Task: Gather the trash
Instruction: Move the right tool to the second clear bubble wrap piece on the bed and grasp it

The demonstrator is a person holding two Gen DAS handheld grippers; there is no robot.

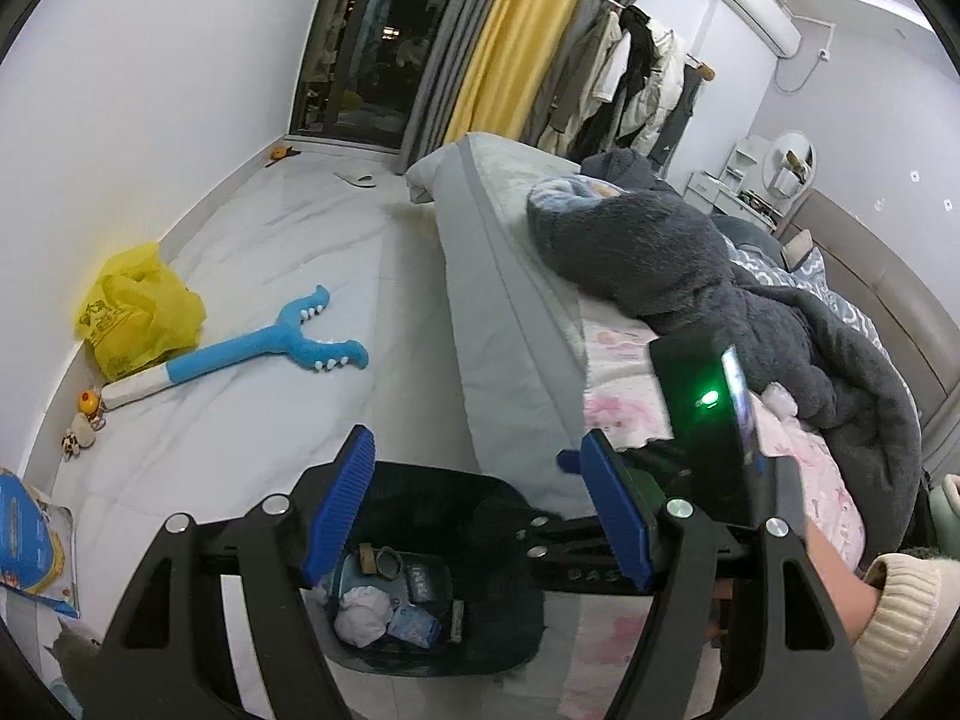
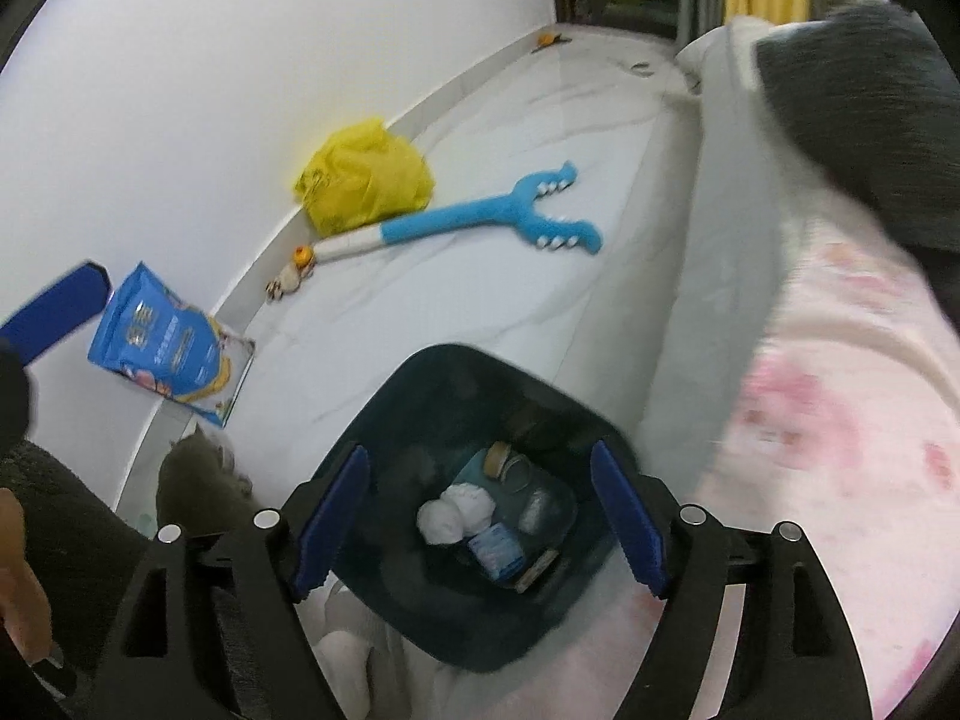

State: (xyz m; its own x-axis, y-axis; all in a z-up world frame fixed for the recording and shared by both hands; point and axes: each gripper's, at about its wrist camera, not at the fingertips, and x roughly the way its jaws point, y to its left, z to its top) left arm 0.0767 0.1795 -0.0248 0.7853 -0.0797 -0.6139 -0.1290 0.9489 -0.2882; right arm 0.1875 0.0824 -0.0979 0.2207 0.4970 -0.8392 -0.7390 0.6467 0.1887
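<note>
A dark teal bin point(image 2: 456, 357) stands on the floor beside the bed. It holds a white crumpled tissue point(image 2: 450, 516), a blue packet point(image 2: 498, 549) and a tape roll point(image 2: 498, 456). My right gripper point(image 2: 480, 519) hangs open right above the bin with nothing between its blue pads. My left gripper point(image 1: 477, 510) is open and empty too, looking over the bin point(image 1: 432, 471) and its tissue point(image 1: 360, 612). The right gripper's black housing with a green light point(image 1: 702, 414) and a hand in a cream sleeve point(image 1: 900, 600) show at the right of the left wrist view.
On the floor by the white wall lie a yellow plastic bag point(image 2: 366, 180), a long blue plush toy point(image 2: 480, 216), a blue printed pouch point(image 2: 168, 354) and small toys point(image 2: 294, 276). A grey furry shape point(image 2: 204, 480) sits left of the bin. The bed point(image 1: 510, 276) runs along the right.
</note>
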